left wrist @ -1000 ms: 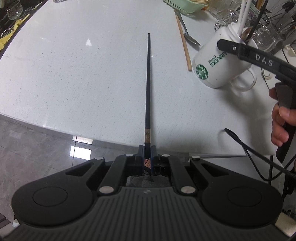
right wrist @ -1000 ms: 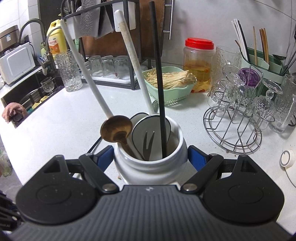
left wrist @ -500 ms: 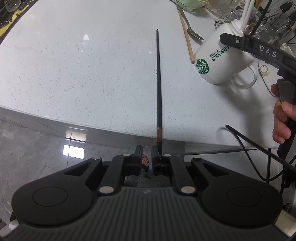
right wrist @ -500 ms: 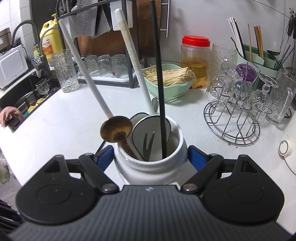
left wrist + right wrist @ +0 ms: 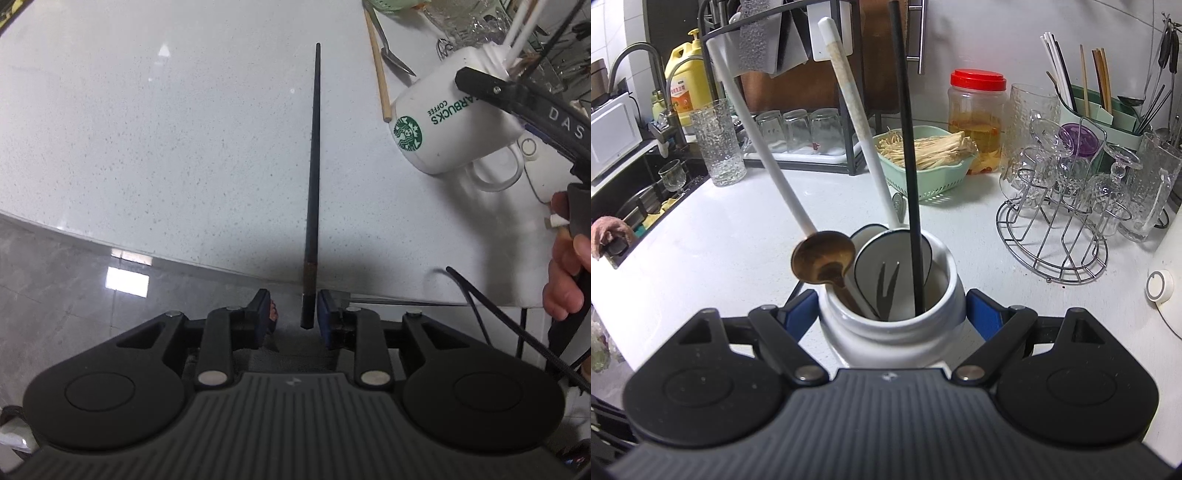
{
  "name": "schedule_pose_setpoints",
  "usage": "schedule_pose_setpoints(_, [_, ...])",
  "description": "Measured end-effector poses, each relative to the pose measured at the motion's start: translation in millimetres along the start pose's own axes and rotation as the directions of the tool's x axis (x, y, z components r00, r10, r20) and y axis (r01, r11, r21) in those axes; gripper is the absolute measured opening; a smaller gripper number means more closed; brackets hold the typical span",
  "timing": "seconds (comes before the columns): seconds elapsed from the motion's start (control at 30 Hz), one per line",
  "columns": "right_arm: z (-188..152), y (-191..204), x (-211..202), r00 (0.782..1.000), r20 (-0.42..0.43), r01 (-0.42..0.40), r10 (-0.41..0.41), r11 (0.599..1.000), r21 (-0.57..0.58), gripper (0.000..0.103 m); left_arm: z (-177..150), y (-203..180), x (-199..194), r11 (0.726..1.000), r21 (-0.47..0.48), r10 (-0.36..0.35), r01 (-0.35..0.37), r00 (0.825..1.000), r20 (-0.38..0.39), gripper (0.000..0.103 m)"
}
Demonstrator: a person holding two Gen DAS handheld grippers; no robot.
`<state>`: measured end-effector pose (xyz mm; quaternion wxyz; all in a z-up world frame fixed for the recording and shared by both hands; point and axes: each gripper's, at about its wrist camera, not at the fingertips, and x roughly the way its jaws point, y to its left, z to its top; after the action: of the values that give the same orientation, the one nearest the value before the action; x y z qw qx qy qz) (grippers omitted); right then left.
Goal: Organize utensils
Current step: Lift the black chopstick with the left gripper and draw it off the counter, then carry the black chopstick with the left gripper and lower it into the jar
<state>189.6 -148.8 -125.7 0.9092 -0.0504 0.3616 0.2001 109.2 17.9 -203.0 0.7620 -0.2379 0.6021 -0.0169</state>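
A long black chopstick (image 5: 313,166) lies along the white counter (image 5: 147,147). Its near end sticks out past the counter edge, between the fingers of my left gripper (image 5: 293,310). Those jaws are opening and the pads do not press on the chopstick. My right gripper (image 5: 892,314) is shut on a white Starbucks mug (image 5: 886,332), also seen in the left wrist view as the mug (image 5: 454,122) with one black finger (image 5: 517,92) across it. The mug holds two white-handled spoons (image 5: 764,147), a fork and another black chopstick (image 5: 905,129).
A wooden chopstick (image 5: 376,62) and a metal spoon (image 5: 393,55) lie on the counter beyond the mug. A green basket (image 5: 923,173), a red-lidded jar (image 5: 977,118), a wire glass rack (image 5: 1060,221) and a green utensil holder (image 5: 1108,110) stand at the back. A sink (image 5: 635,206) is on the left.
The left jaws have parted and let go of the black chopstick, which now rests on the counter. The right gripper has kept its hold on the mug.
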Motion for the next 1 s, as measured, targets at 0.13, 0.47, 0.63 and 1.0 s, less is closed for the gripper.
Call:
schedule_pose_setpoints(0.13, [-0.6,0.3,-0.1,1.0,0.001,0.002,-0.002,1.0,0.001,0.089,5.1,3.4,0.3,0.999,-0.029,-0.021,0.021,1.0,0.002,0.031])
schedule_pose_setpoints(0.47, [-0.8,1.0,-0.1,1.0,0.004,0.008,-0.008,1.0,0.009,0.089,5.8,8.9,6.3,0.997,-0.04,-0.074,0.073,0.997,-0.03,0.022])
schedule_pose_setpoints(0.63, [-1.7,1.7,-0.3,1.0,0.007,0.011,-0.012,1.0,0.011,0.089,4.6,-0.9,8.4,0.999,0.013,-0.047,0.047,0.998,-0.041,0.009])
schedule_pose_setpoints(1.0, [-0.7,1.0,0.2,1.0,0.006,0.013,-0.013,1.0,0.014,0.089,20.2,-29.6,-44.3,0.99,0.142,-0.021,0.007,0.995,0.098,0.008])
